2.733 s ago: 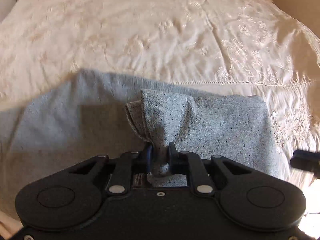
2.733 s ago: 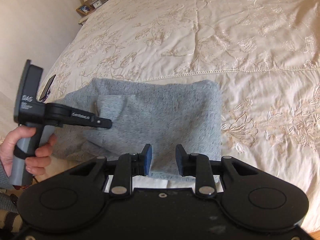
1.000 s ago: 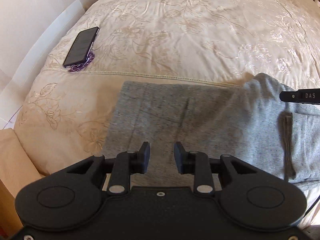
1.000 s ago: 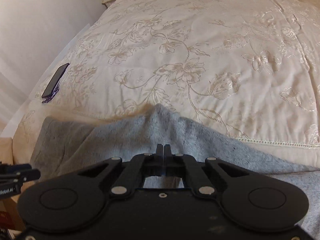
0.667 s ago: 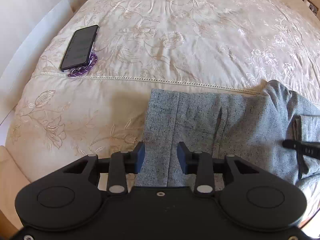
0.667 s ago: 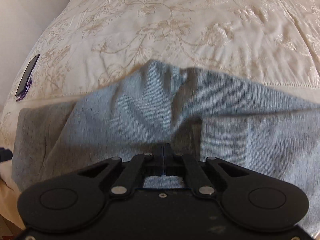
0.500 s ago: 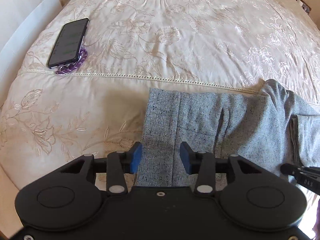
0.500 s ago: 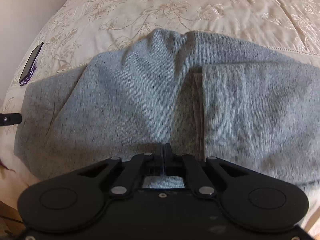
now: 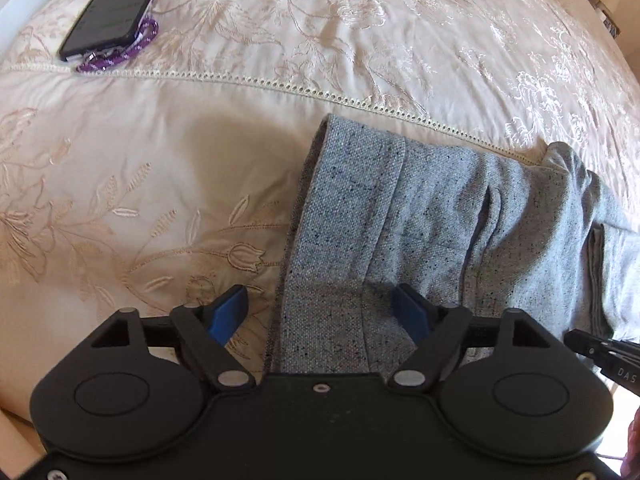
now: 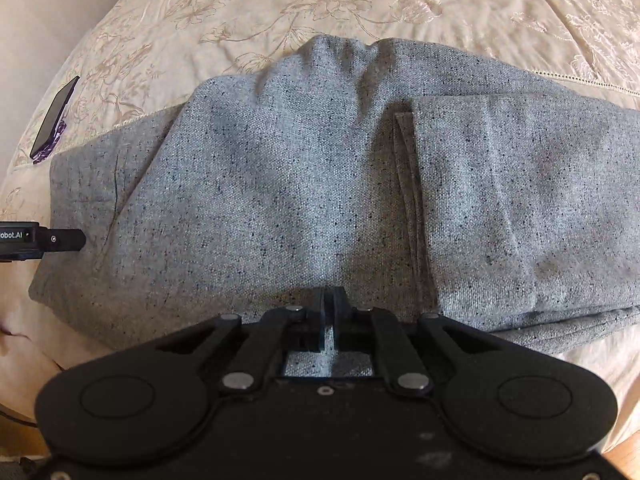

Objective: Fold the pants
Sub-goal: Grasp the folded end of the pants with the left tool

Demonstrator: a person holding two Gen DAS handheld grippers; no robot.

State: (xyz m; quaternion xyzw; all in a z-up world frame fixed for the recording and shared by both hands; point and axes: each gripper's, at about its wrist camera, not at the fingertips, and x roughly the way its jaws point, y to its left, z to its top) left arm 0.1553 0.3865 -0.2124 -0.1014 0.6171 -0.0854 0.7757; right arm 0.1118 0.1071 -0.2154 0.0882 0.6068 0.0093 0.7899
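Pants [image 10: 304,184], soft limp grey knit near the bed's [image 9: 120,184] front edge, are pinched by the right gripper [image 10: 330,312]; the left gripper [image 9: 320,314], jaws apart, straddles the waistband, a likely firm hold.

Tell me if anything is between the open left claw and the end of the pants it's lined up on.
Nothing visible is in the way. The left claw is open with the end of the gray pants lying between its fingers. The phone lies far off on the bedspread. The right claw is already shut on the pants.
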